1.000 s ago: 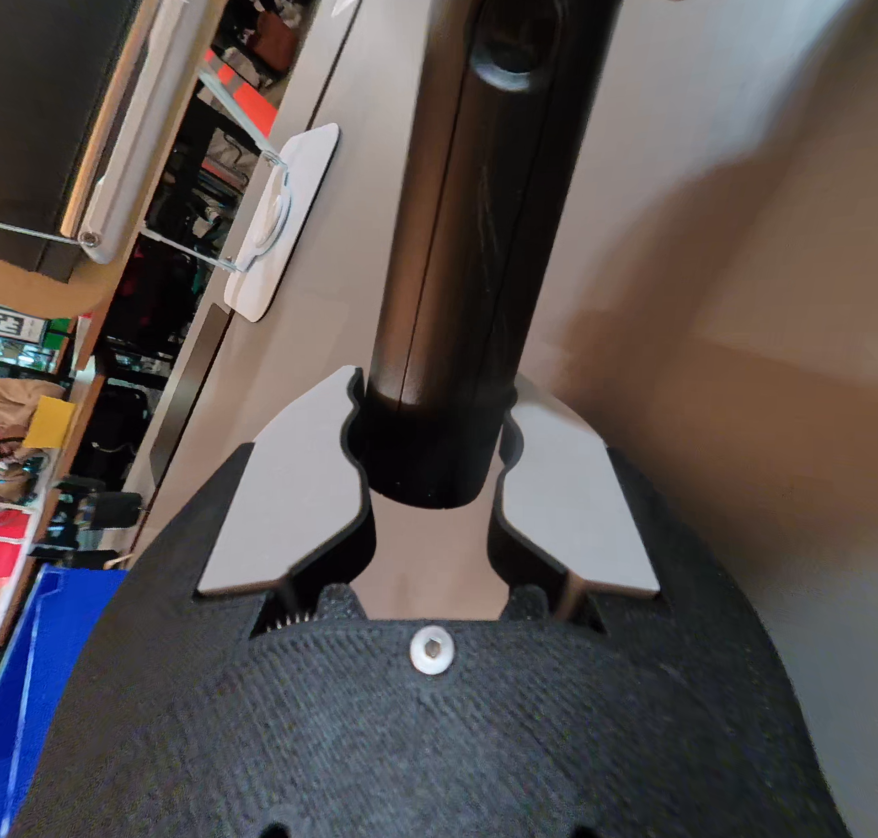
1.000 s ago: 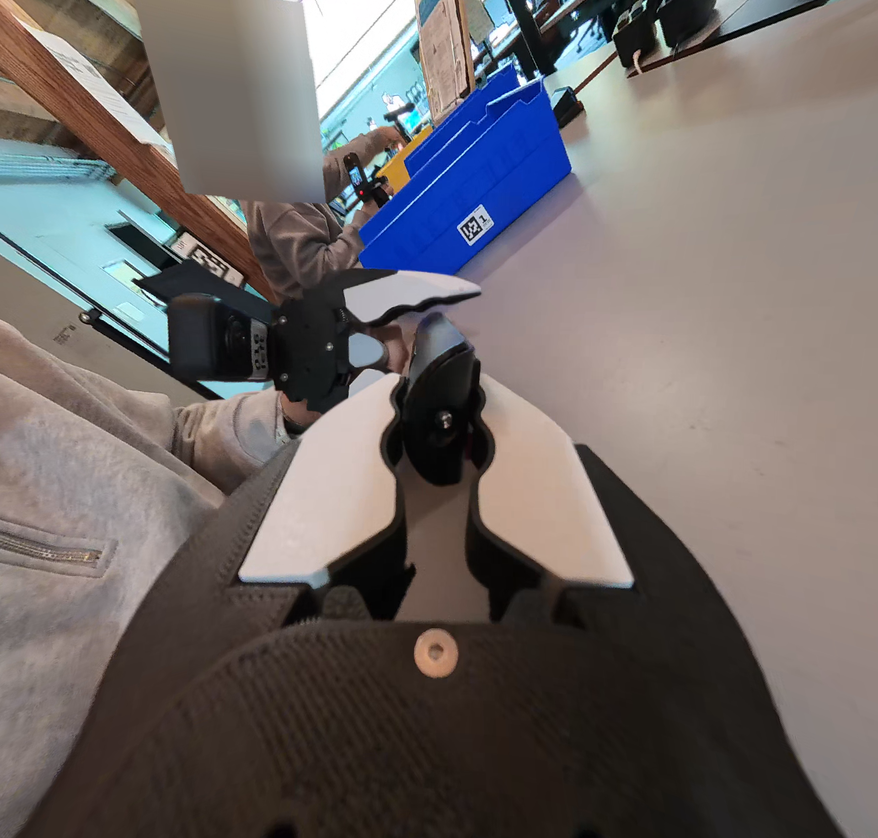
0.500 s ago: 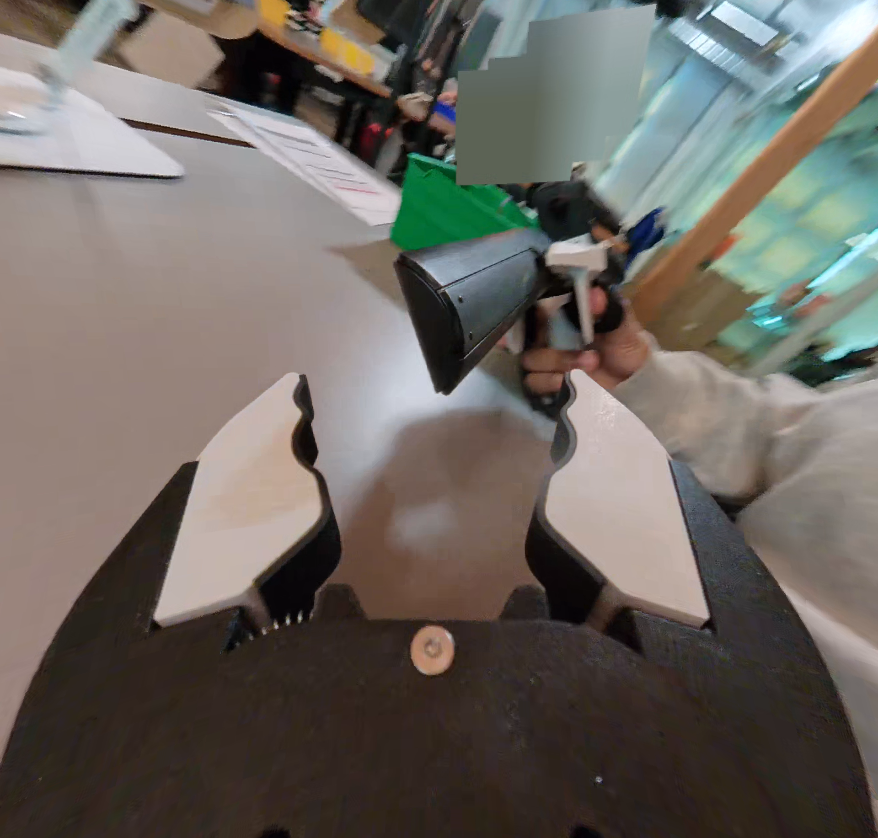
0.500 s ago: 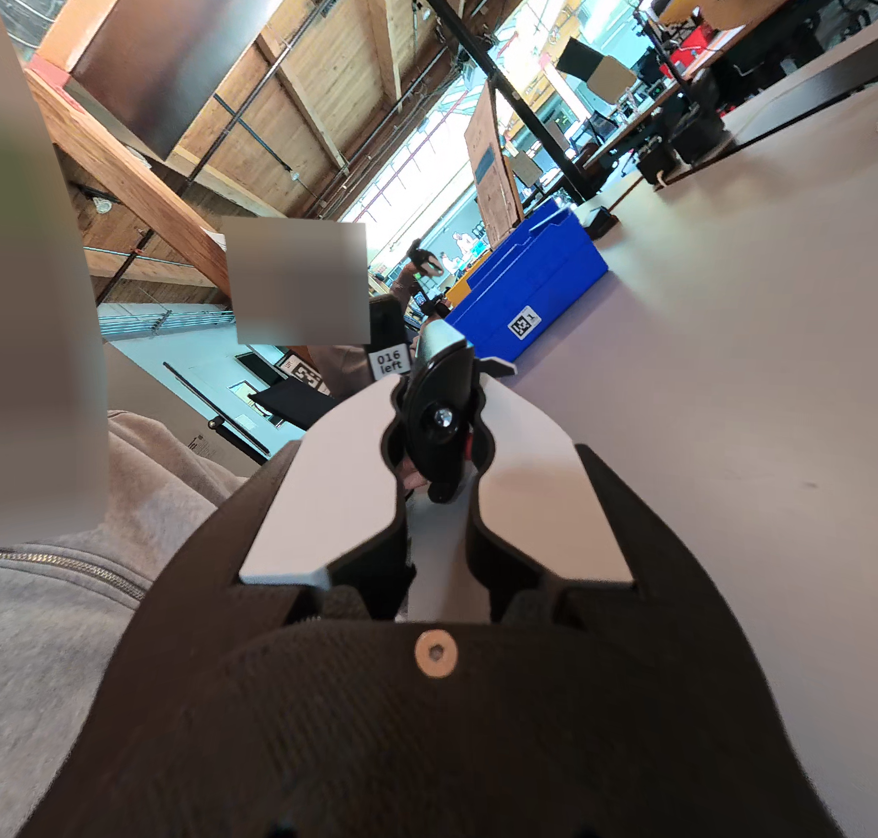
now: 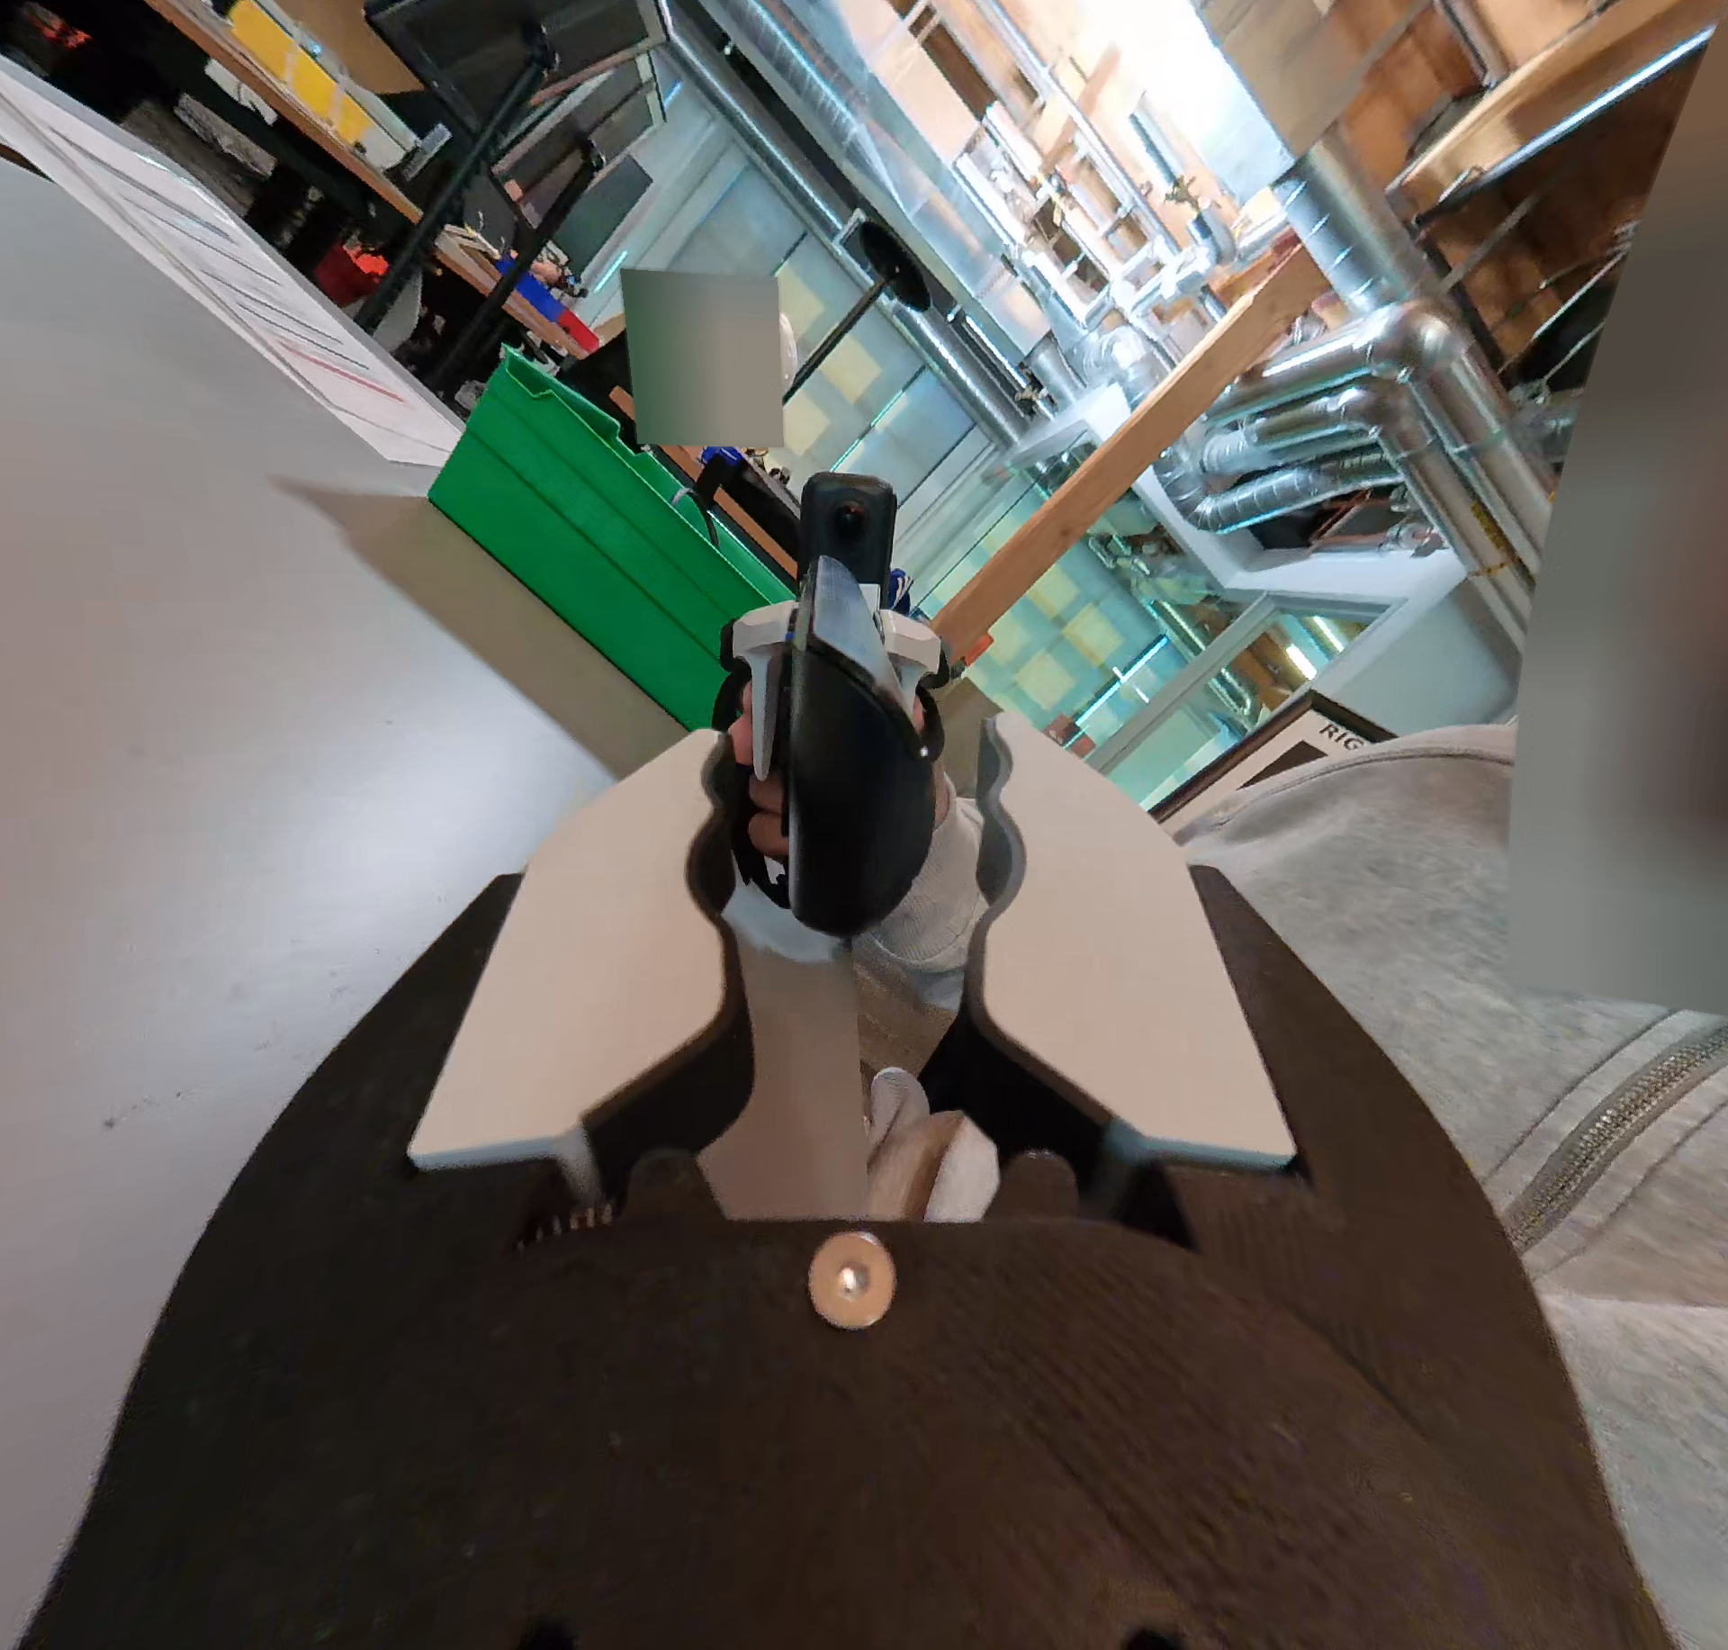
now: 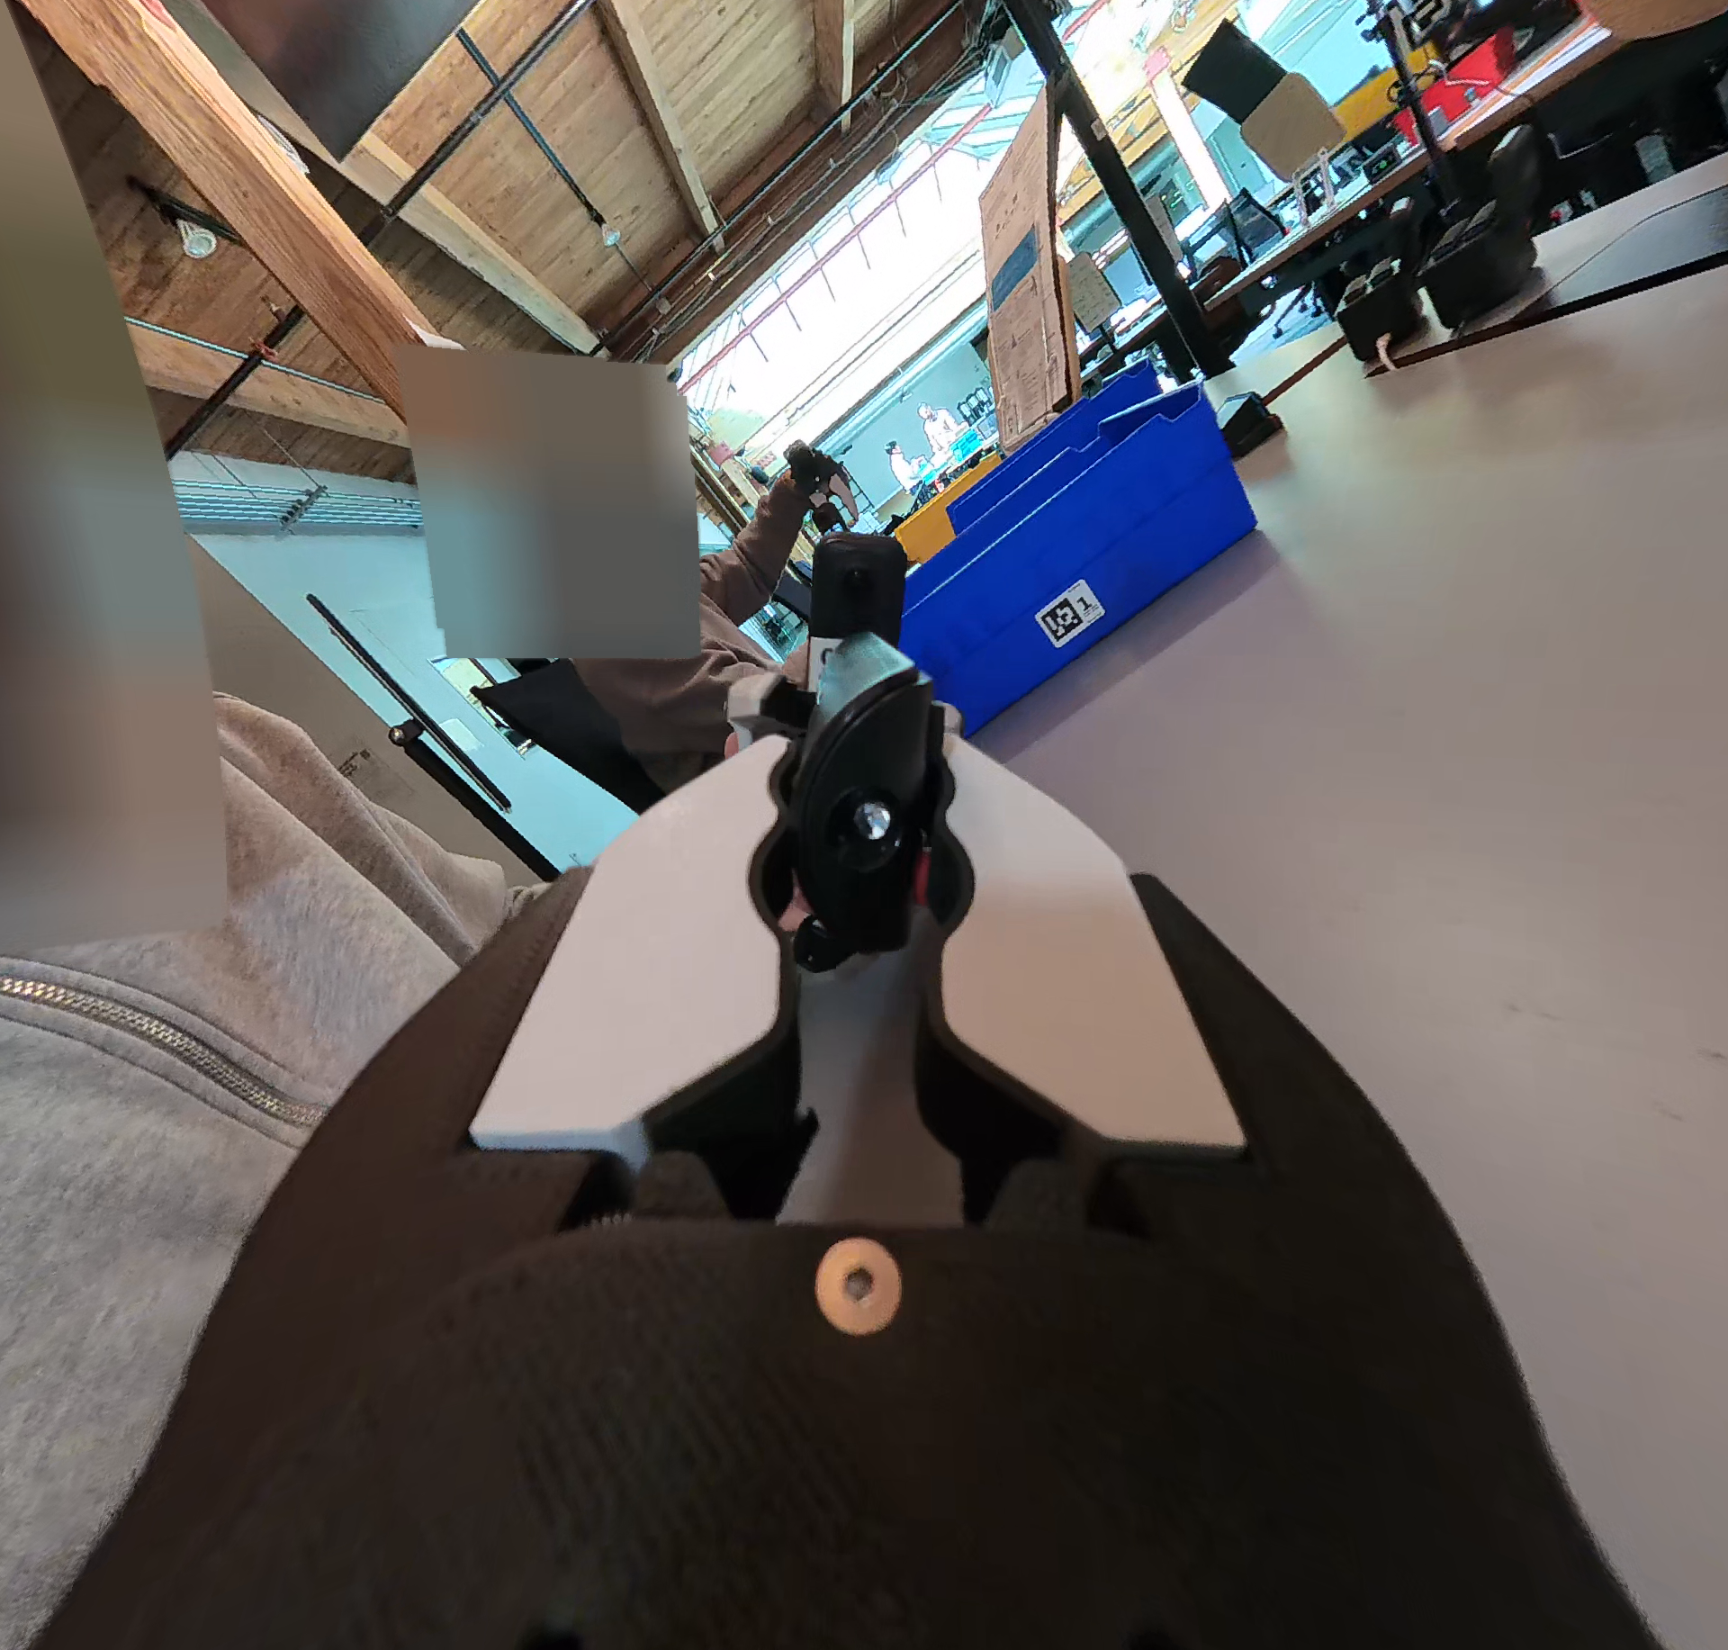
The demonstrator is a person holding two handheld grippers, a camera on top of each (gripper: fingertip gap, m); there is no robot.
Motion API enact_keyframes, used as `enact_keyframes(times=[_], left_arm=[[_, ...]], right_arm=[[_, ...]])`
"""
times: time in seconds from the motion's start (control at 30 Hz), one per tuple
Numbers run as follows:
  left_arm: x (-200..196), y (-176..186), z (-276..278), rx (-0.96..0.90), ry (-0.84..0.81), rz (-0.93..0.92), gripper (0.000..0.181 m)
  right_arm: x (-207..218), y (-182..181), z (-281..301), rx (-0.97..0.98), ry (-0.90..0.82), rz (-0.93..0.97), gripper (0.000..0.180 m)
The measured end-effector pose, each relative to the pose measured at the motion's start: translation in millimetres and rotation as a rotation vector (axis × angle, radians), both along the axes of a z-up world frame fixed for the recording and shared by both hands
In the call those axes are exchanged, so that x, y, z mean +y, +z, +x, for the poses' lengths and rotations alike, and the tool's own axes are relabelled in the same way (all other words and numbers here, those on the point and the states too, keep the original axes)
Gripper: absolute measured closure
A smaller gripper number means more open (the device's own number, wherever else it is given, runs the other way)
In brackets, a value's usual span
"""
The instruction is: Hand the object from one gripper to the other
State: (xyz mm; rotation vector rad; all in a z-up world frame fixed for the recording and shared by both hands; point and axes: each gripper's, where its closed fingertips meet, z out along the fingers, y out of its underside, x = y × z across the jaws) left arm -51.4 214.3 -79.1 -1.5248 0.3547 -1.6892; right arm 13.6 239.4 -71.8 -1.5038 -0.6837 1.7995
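Note:
The object is a long black plastic handle. In the right wrist view I see it end-on [image 6: 865, 843], with a screw in its near end. My right gripper [image 6: 860, 759] is shut on it. In the left wrist view its other rounded end [image 5: 856, 819] points at me and sits between the tips of my left gripper [image 5: 851, 754], which is open, with a gap on both sides. The right gripper [image 5: 832, 656] shows behind it there, clamped on the handle's far part. Both grippers are held above the table, facing each other.
A pale grey table [image 5: 234, 810] lies below; it also shows in the right wrist view [image 6: 1403, 810]. A green bin [image 5: 598, 558] and a paper sheet [image 5: 234, 296] sit at its far side. A blue bin [image 6: 1075, 595] stands on the other side. The holder's grey hoodie [image 5: 1403, 950] is close by.
A second ago both grippers were shut on the handle. The left gripper opened and drew back, then swung round, and the handle's end now sits between its open fingers. The right gripper kept its hold.

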Motion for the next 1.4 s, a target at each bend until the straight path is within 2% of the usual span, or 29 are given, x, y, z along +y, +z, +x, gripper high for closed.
enact_keyframes(times=[0.2, 0.43, 0.47, 0.53, 0.63, 0.77, 0.9, 0.97, 1.07, 1.23, 1.4], left_arm=[[-2.0, -3.7, 1.8, 0.045, -0.004, 0.024, 0.154], [-0.4, -5.0, 1.9, 0.110, 0.031, 0.059, 0.155], [1.2, -5.7, 0.9, 0.112, 0.043, 0.054, 0.155], [5.1, -8.6, -2.2, 0.129, 0.071, 0.044, 0.155], [11.7, -11.6, -8.7, 0.146, 0.120, 0.024, 0.156], [18.5, -14.8, -15.4, 0.165, 0.176, 0.004, 0.156], [22.7, -11.5, -20.6, 0.175, 0.250, 0.017, 0.156], [23.9, -8.2, -22.2, 0.153, 0.286, 0.005, 0.156], [21.7, -2.5, -18.7, 0.076, 0.313, -0.040, 0.156], [16.9, -4.5, -5.3, 0.044, 0.316, -0.076, 0.156], [15.2, -7.7, -0.3, 0.080, 0.304, -0.063, 0.156]], right_arm=[[-6.8, -0.6, -4.4, -0.033, 0.009, 0.055, 0.155], [-2.4, -4.8, -4.3, -0.027, -0.008, 0.017, 0.153], [0.4, -6.2, -4.0, -0.030, -0.021, 0.005, 0.146], [13.0, -6.8, 0.6, -0.030, -0.098, -0.004, 0.118], [38.3, -5.4, 18.5, -0.069, -0.289, 0.069, 0.099], [37.3, -7.0, 17.7, -0.284, -0.410, 0.351, 0.099], [4.1, -28.8, -17.1, -0.618, -0.366, 0.747, 0.101], [-11.0, -44.1, -32.3, -0.737, -0.324, 0.848, 0.101], [-17.3, -53.8, -40.3, -0.842, -0.330, 0.926, 0.102], [-13.4, -53.0, -33.3, -0.891, -0.350, 0.960, 0.130], [-11.7, -60.2, -31.3, -0.923, -0.328, 0.961, 0.132]])
